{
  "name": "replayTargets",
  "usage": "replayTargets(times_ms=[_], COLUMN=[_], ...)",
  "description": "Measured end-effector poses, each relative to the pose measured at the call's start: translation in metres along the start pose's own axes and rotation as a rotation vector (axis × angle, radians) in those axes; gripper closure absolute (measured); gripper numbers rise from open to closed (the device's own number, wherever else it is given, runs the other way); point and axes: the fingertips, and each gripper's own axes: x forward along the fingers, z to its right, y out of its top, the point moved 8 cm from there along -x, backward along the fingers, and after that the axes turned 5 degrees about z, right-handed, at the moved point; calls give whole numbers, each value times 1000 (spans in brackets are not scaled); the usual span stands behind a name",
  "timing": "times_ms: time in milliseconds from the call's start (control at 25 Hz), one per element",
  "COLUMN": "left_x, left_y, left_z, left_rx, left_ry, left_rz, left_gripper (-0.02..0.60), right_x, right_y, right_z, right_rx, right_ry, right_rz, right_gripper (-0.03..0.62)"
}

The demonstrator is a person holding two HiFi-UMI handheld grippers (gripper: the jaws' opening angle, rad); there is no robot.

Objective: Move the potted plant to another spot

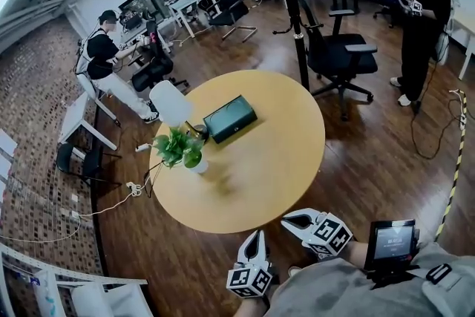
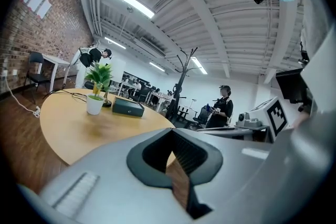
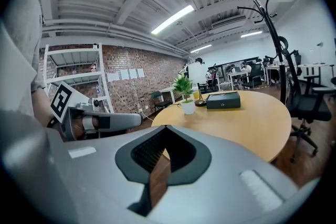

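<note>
Gripper views are showing left gripper (image 2: 169, 130) and right gripper (image 3: 165, 128) closed, empty; head view is placing both off tabletop (image 1: 252, 182) edge, potted plant (image 1: 182, 148) on it.

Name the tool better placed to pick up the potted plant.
Left, probably. The potted plant stands left on the table, nearer the left tool; the right tool is farther across. Both are shut and empty.

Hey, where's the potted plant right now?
In the head view the potted plant stands near the left edge of the round table, close beside the dark box.
</note>
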Motion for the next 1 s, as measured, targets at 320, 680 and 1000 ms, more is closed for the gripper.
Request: replayTargets(times_ms=[320, 680, 1000], left_x=[-9, -7, -6], left_y=[6, 10, 8], left_z=[-10, -5, -7], left_rx=[-4, -5, -13], left_ry=[-7, -34, -53], left_rz=[2, -6, -12], left_gripper=[581, 581, 581], right_x=[11, 9, 11], right_y=[4, 9, 6], right_z=[-10, -10, -8], right_rx=[-12, -11, -12], right_ry=[-3, -15, -37], right_rz=[-6, -13, -12], right_gripper=[594, 594, 594])
